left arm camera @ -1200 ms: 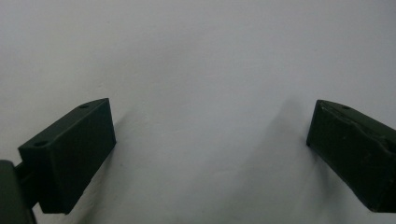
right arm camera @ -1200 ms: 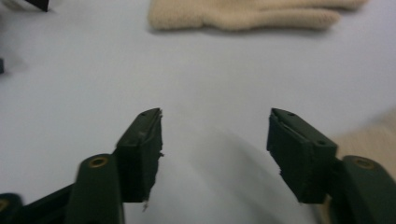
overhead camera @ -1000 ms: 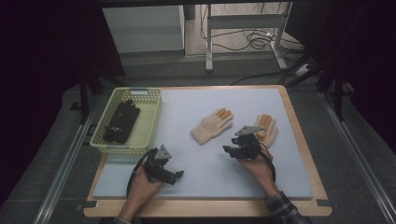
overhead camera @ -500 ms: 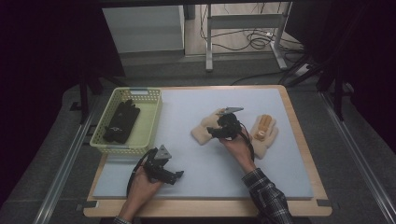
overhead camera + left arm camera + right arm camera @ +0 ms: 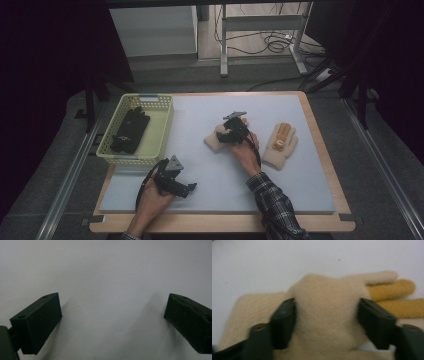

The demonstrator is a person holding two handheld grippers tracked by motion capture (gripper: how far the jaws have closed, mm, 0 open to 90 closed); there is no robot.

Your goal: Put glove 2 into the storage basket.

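Observation:
A cream knitted glove (image 5: 213,141) with yellow fingers lies near the middle of the pale blue mat (image 5: 300,190). My right gripper (image 5: 231,131) is down on it. In the right gripper view the glove (image 5: 329,302) bulges up between the two black jaws, which press its sides, so the right gripper (image 5: 325,322) is shut on the glove. A matching second glove (image 5: 280,146) lies flat to the right, untouched. My left gripper (image 5: 187,189) rests low on the mat near the front edge. In its own view the left gripper (image 5: 112,322) is open over bare mat.
A yellow-green basket (image 5: 164,125) stands at the mat's left side with a pair of black gloves (image 5: 131,130) inside. A wooden frame (image 5: 320,145) borders the mat. Metal table legs and cables are on the floor beyond the far edge.
My right gripper moved left from the right-hand glove to the glove in the middle and closed on it. The left gripper stayed where it was.

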